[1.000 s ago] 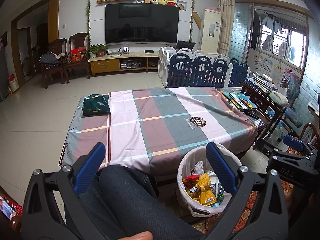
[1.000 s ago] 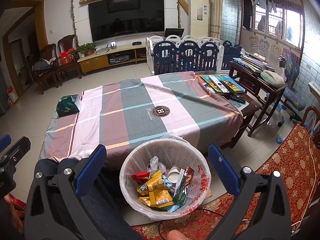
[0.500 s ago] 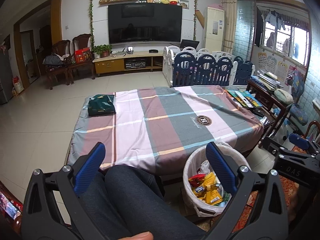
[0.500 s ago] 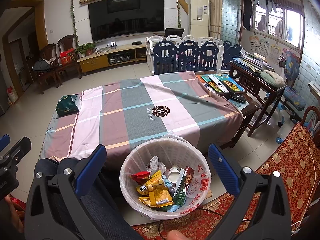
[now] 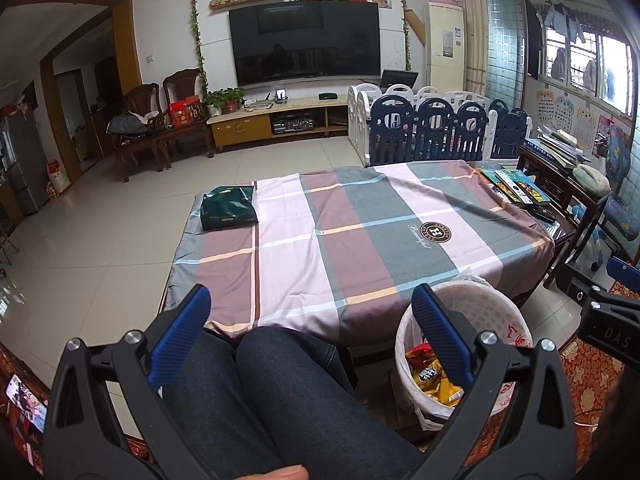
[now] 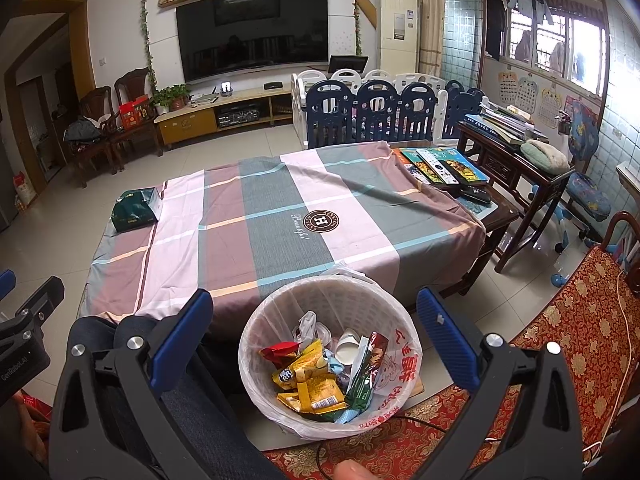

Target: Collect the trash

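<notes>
Trash lies inside white lined bin on floor, just beside near edge of table with striped cloth. Wrappers, paper cup, plastic bag visible in it. Right gripper hangs above bin, jaws wide apart, holding nothing. Left gripper above person's knees, jaws also wide apart, empty. Green pouch on far left corner of cloth.

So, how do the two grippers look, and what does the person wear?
Both the left gripper and the right gripper have black plastic frames with silver bolts and ribbed blue pads on the jaws. The person wears dark denim trousers.
</notes>
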The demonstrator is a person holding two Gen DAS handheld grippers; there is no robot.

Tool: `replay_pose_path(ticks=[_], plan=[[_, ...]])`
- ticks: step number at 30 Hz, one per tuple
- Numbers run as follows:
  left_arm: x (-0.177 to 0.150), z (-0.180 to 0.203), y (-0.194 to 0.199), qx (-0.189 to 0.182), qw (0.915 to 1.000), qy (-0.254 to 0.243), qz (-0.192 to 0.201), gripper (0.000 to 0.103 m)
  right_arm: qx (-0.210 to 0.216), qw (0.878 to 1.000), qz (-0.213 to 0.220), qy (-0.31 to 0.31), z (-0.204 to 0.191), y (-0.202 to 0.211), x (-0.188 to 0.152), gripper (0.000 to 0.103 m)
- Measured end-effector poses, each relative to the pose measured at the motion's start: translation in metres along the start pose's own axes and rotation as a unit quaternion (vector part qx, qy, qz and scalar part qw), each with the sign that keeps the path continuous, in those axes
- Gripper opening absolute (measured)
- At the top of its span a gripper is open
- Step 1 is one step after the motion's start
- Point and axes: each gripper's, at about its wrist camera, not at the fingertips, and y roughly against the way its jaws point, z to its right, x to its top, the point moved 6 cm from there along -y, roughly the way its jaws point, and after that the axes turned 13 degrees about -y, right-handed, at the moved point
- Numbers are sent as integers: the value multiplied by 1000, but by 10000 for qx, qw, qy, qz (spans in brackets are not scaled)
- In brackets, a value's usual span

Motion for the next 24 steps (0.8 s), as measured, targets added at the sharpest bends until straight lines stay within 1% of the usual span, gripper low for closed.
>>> replay_pose_path(ticks=[11, 24], plan=[[0, -1, -3, 92, 9999, -13, -87, 100, -8, 10000, -10, -4, 1, 0, -1, 100], [-2, -1, -4, -48, 9999, 54, -122, 100, -12, 9999, -85, -57, 6, -6, -9, 100]])
